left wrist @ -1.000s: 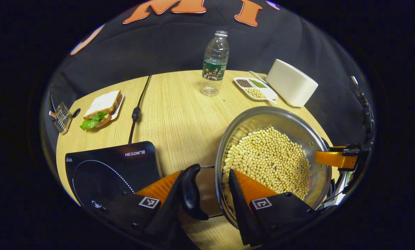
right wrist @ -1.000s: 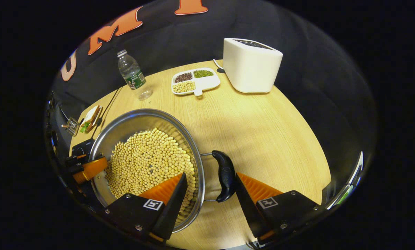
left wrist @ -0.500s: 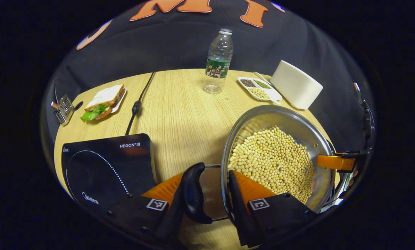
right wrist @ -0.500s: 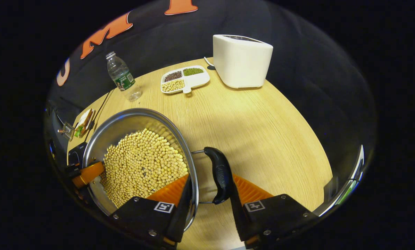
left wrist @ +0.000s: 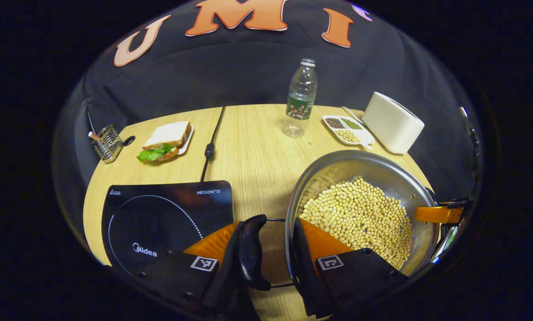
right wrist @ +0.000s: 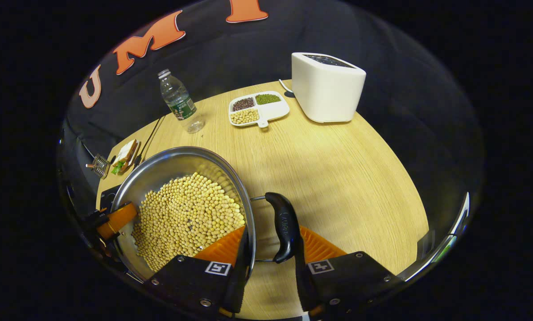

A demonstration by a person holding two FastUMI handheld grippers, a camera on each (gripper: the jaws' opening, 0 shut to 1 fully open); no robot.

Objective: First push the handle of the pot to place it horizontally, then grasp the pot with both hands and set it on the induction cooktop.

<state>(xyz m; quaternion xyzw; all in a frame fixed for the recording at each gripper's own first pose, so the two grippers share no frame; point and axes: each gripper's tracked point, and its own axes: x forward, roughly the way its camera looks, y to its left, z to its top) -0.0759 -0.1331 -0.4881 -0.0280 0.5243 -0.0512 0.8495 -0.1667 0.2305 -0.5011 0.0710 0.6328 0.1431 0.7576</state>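
Carrying step: steel pot of soybeans held clear of the counter, right of the induction cooktop. Left claw narrowed on one black side handle and rim; right claw likewise on the opposite handle. Next: level traverse onto cooktop, then lower.

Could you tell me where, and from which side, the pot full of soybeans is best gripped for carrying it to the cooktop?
Grip the pot at its two black side handles, one gripper from each opposite side. The handles lie flat on wire loops clear of the wall, so one finger fits inside the rim and one outside the handle, as the left gripper and right gripper stand now. Opposite holds should keep the soybeans level.
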